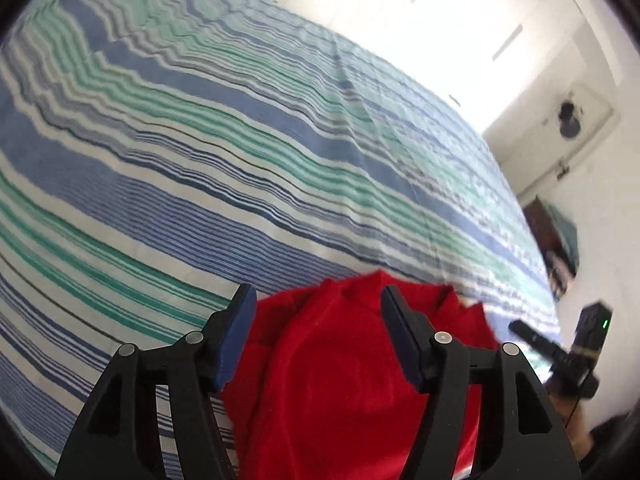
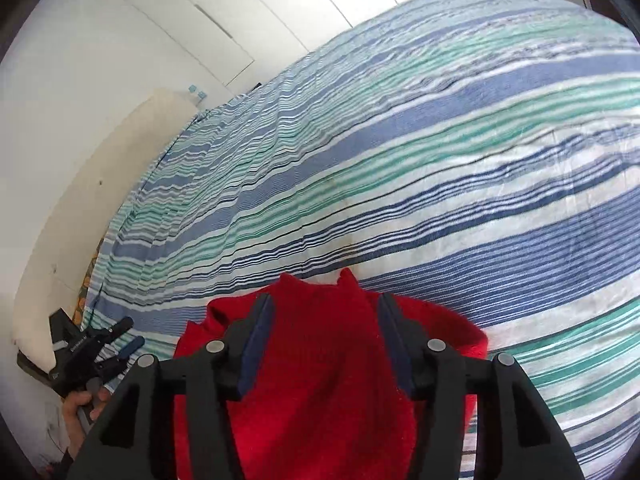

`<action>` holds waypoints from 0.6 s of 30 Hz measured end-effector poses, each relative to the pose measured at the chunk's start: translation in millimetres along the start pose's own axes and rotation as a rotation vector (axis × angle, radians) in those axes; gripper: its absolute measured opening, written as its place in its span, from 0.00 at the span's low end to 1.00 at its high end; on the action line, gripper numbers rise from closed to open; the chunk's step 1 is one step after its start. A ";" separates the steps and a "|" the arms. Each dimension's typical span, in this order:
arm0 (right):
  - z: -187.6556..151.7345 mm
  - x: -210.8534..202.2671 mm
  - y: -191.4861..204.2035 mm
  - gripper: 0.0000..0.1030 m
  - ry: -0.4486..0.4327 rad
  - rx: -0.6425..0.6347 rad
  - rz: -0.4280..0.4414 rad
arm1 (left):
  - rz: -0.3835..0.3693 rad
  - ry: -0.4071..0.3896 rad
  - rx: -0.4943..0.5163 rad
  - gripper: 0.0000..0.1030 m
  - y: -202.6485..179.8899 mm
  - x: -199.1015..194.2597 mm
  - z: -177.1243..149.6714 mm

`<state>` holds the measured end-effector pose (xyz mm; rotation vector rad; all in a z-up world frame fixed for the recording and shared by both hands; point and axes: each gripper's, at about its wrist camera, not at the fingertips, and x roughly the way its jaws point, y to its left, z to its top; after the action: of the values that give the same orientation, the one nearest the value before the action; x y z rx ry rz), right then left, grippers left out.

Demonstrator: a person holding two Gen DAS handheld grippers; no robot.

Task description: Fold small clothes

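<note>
The left gripper [image 1: 316, 296] and right gripper [image 2: 325, 304] are matte black frames with silver rivets and dark blue pads [image 1: 236, 340].

Red garment [image 1: 340, 380] cut off at bottom edge; dark stuff by far wall [image 1: 560, 240] too blurred.

This was a bedroom in a home. A bed [image 2: 400, 152] under a sheet striped blue, green and white filled the space ahead of the jaws, and beyond it stood white wardrobe doors [image 2: 192, 28]. White walls [image 1: 600, 220] closed the room to the side.
</note>
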<state>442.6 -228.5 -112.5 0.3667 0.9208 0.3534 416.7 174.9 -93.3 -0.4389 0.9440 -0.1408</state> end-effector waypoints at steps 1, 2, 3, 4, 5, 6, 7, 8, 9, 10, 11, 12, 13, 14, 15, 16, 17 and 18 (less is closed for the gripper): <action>1.5 2.6 7.7 0.52 0.020 -0.065 -0.038 | 0.014 0.028 0.042 0.65 -7.0 10.3 0.4; 2.7 6.6 12.9 0.52 0.043 -0.126 -0.082 | 0.041 0.078 0.095 0.65 -14.6 24.7 -1.8; 4.1 13.6 14.7 0.52 0.075 -0.165 -0.120 | 0.071 0.131 0.127 0.65 -18.0 40.9 -3.6; 6.2 21.6 13.4 0.52 0.115 -0.182 -0.136 | 0.102 0.170 0.141 0.65 -17.4 54.4 -5.0; 7.8 29.9 11.5 0.52 0.150 -0.195 -0.149 | 0.123 0.206 0.152 0.65 -15.6 65.5 -7.2; 8.5 36.9 11.5 0.52 0.168 -0.218 -0.169 | 0.140 0.233 0.167 0.65 -15.1 74.8 -9.3; 9.5 43.8 11.6 0.52 0.186 -0.250 -0.191 | 0.163 0.247 0.187 0.65 -14.0 83.2 -10.5; 10.8 50.5 12.5 0.52 0.194 -0.281 -0.212 | 0.181 0.256 0.212 0.58 -14.6 88.3 -11.5; 12.3 57.4 12.8 0.52 0.195 -0.302 -0.217 | 0.191 0.252 0.233 0.44 -16.4 88.7 -12.1; 12.2 63.4 12.2 0.51 0.205 -0.311 -0.210 | 0.203 0.238 0.255 0.05 -17.5 88.3 -11.0; 10.8 70.3 11.0 0.35 0.225 -0.316 -0.195 | 0.191 0.230 0.248 0.03 -17.1 83.4 -8.0; 10.6 75.0 11.2 0.18 0.238 -0.335 -0.210 | 0.169 0.193 0.224 0.03 -12.2 71.5 -1.8; 10.0 74.6 10.7 0.09 0.228 -0.352 -0.227 | 0.172 0.144 0.209 0.03 -8.6 61.1 2.5; 10.9 68.2 10.6 0.09 0.189 -0.347 -0.227 | 0.175 0.099 0.185 0.03 -0.8 52.3 6.9; 11.2 61.6 6.2 0.09 0.148 -0.315 -0.220 | 0.180 0.089 0.165 0.03 4.9 51.5 8.9; 11.0 56.2 0.7 0.09 0.121 -0.278 -0.216 | 0.186 0.099 0.135 0.03 13.1 55.3 8.8; 8.1 56.8 -3.8 0.10 0.108 -0.263 -0.231 | 0.185 0.134 0.102 0.03 20.2 64.5 5.3; 3.5 62.1 -7.6 0.10 0.114 -0.269 -0.273 | 0.182 0.159 0.086 0.04 23.7 72.2 -0.5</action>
<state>481.1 -208.0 -157.5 -0.0278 1.0056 0.2442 456.8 174.2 -157.9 -0.2630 1.1253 -0.0509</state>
